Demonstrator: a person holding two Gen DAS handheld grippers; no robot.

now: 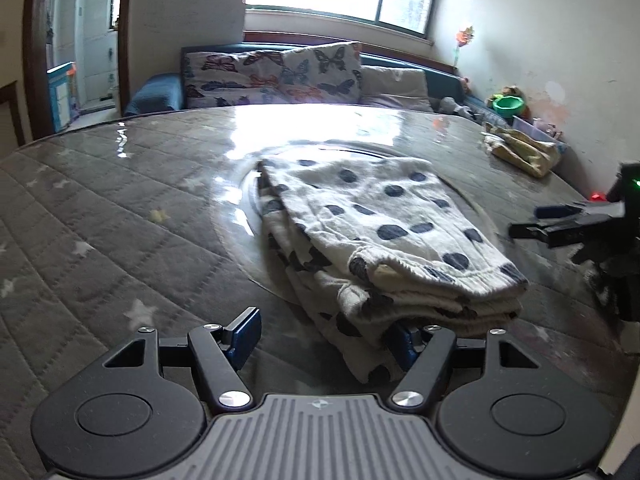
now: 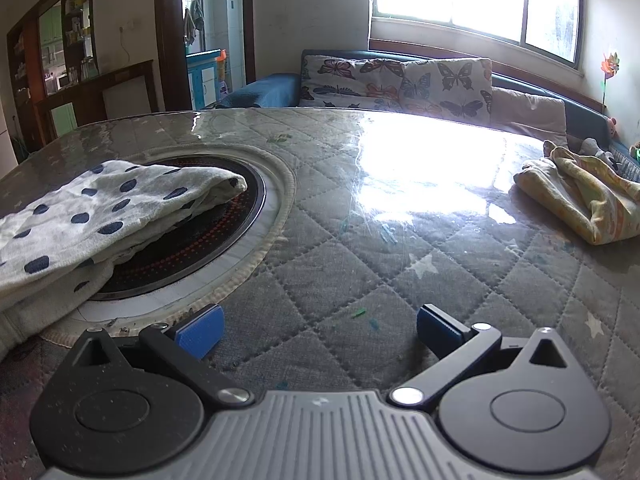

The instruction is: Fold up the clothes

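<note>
A white cloth with dark blue dots [image 1: 376, 236] lies folded in several layers on the round table, over the black cooktop disc [image 2: 192, 240]; it also shows at the left of the right wrist view [image 2: 92, 216]. My left gripper [image 1: 324, 338] is open at the cloth's near edge; its right pad is partly hidden under the cloth. My right gripper [image 2: 318, 330] is open and empty over bare tabletop, to the right of the cloth. It also appears at the right edge of the left wrist view [image 1: 560, 222].
The table [image 2: 400, 248] has a grey quilted star cover under clear plastic. A folded yellow cloth [image 2: 584, 196] lies at the far right, also in the left wrist view [image 1: 524, 148]. A sofa with butterfly cushions [image 1: 276, 76] stands behind the table.
</note>
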